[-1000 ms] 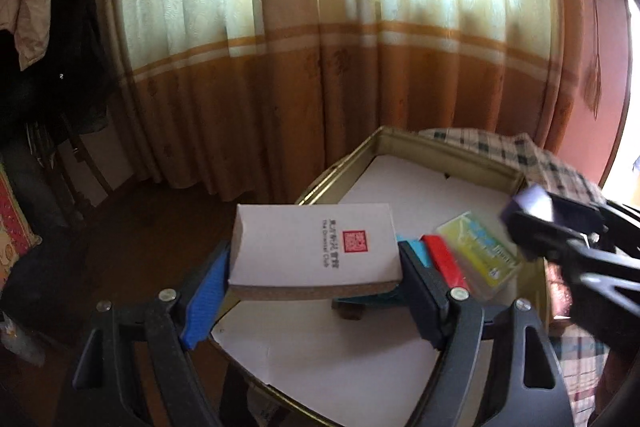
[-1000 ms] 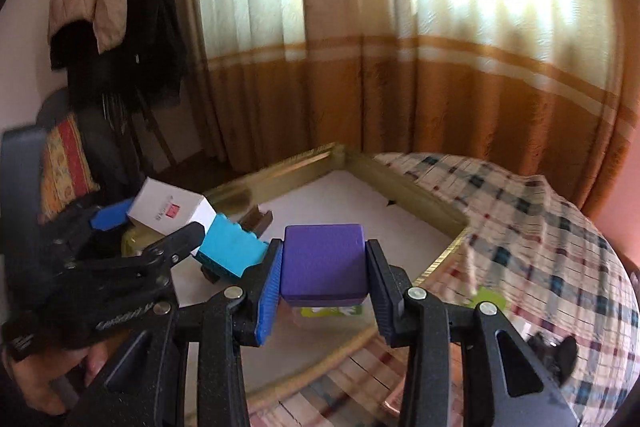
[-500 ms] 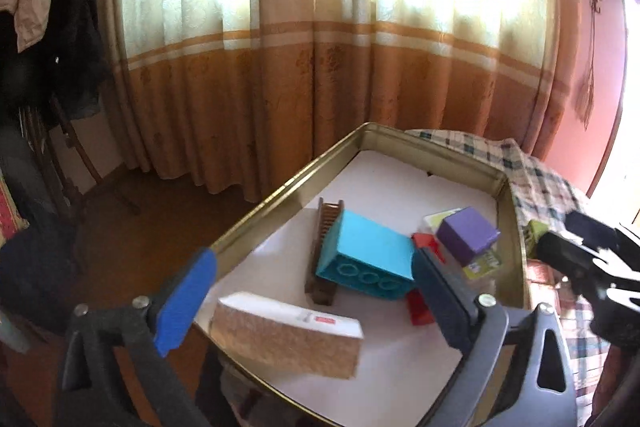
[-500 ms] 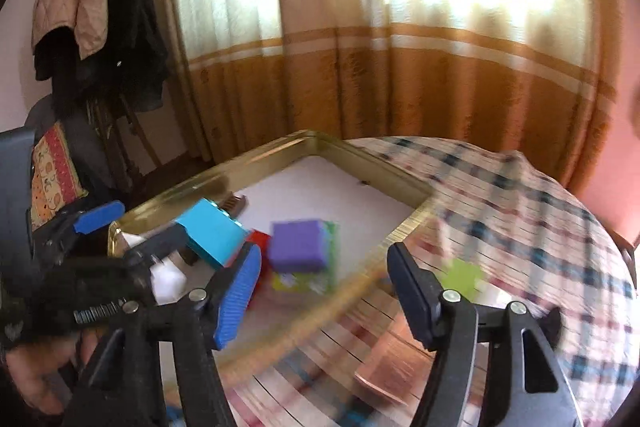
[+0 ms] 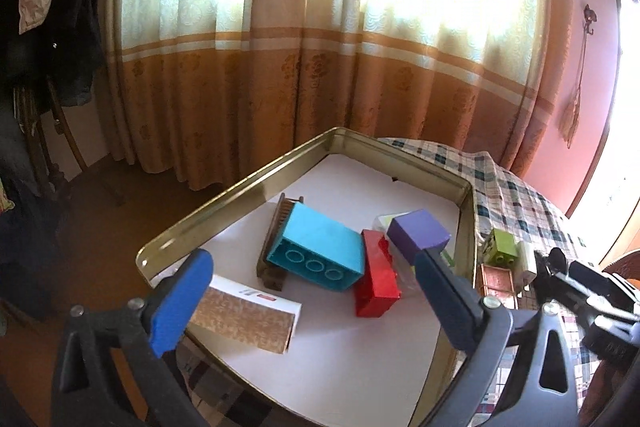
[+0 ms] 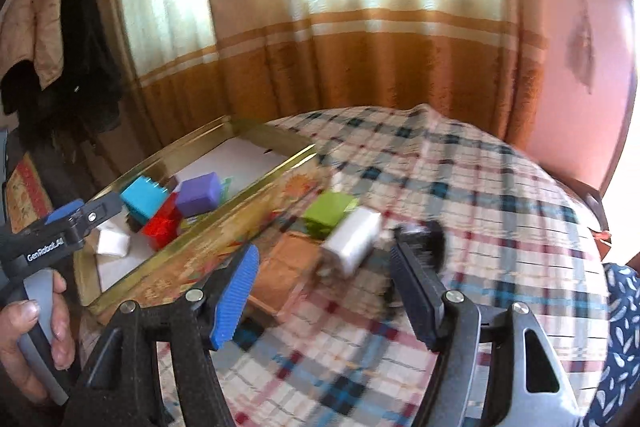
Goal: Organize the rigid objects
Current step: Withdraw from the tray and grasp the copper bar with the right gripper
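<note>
Gold metal walls frame the tray (image 5: 240,187), the largest thing here, lying ahead of and beneath the left gripper (image 5: 308,301) on a plaid cloth (image 6: 460,187). Inside it, just below the left gripper's blue pad, lies a white box (image 5: 248,315) with a cork-brown side, free of both pads; beyond the fingertips sit a teal brick (image 5: 320,247) resting on a brown comb (image 5: 274,239), a red block (image 5: 376,279) touching the brick, and a purple cube (image 5: 418,233) to the far right of the gap. The left gripper's jaws are opening, near full width, with nothing pressed between them. The right gripper (image 6: 324,291) hovers over the cloth outside the tray, jaws about halfway apart and empty; just ahead of its gap lie a white charger (image 6: 352,237), a green block (image 6: 330,209) beyond that, a flat brown piece (image 6: 288,259) near its left pad, and something dark, too blurred to name, by its right pad. These loose pieces look light, stiff and smooth, so probably a little slippery. The charger seems best taken across its two broad flat faces, the green block across opposite plain sides rather than the studded face. The flat piece may need an edge grip, since it lies close to the cloth.
</note>
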